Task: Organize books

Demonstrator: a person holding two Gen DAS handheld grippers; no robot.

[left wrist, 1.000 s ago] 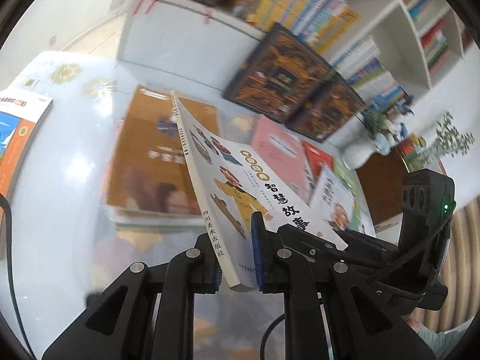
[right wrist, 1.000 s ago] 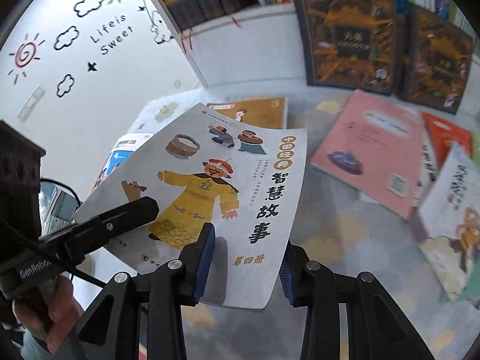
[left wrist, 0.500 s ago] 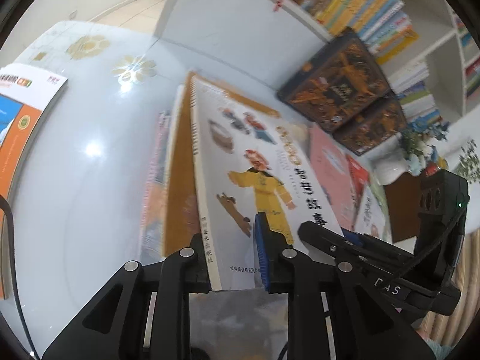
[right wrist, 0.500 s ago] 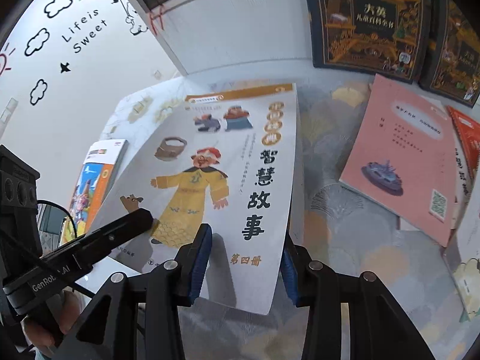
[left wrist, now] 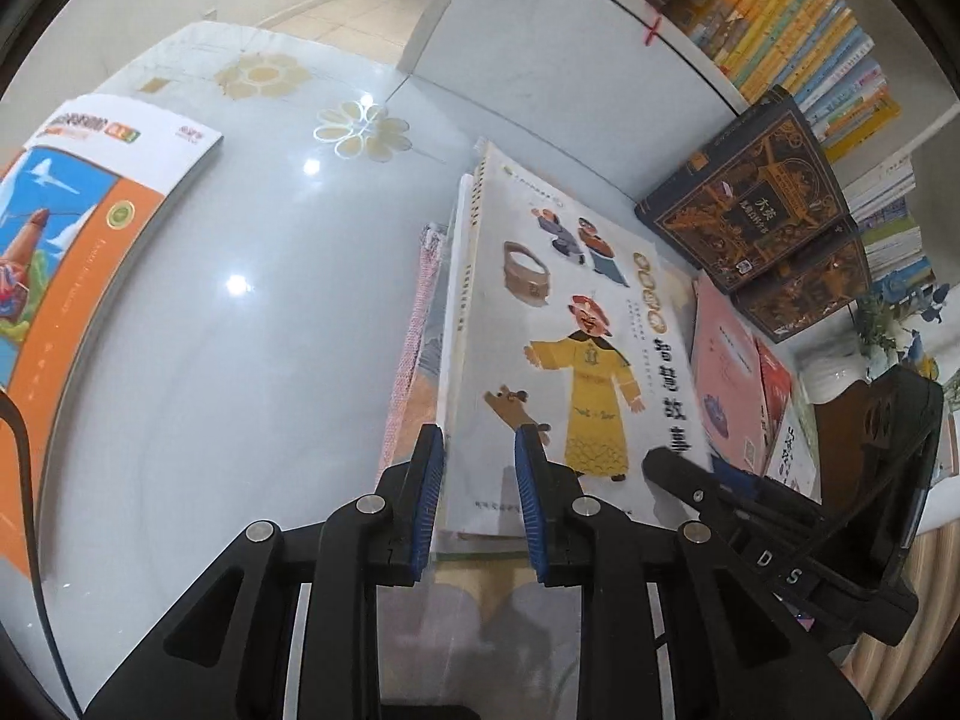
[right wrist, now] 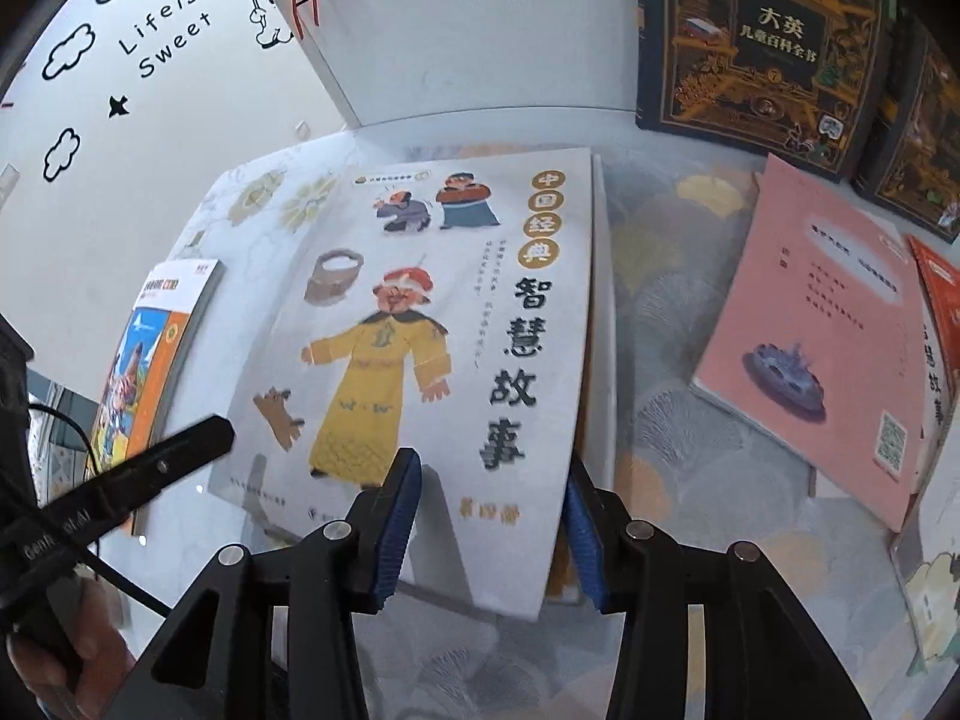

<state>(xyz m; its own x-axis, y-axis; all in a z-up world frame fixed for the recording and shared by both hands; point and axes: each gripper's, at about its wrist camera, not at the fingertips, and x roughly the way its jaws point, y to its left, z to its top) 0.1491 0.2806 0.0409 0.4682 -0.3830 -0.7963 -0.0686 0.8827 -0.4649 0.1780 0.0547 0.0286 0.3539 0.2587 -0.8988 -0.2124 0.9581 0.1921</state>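
Observation:
A white story book (left wrist: 564,354) with a yellow-robed figure lies flat on top of a stack of books (left wrist: 420,324) on the glass table; it also shows in the right wrist view (right wrist: 432,324). My left gripper (left wrist: 477,501) is open, its blue pads either side of the book's near left corner, not pressing it. My right gripper (right wrist: 486,531) is open around the book's near right edge. The left gripper's finger (right wrist: 156,468) shows in the right wrist view, beside the book.
An orange and blue book (left wrist: 66,252) lies at the left. A pink book (right wrist: 834,336) and other books lie to the right. Two dark ornate books (right wrist: 762,30) lean on the white bookshelf (left wrist: 540,54) behind.
The story book came down from tilted in the air to flat on the stack. Both grippers opened and let it go.

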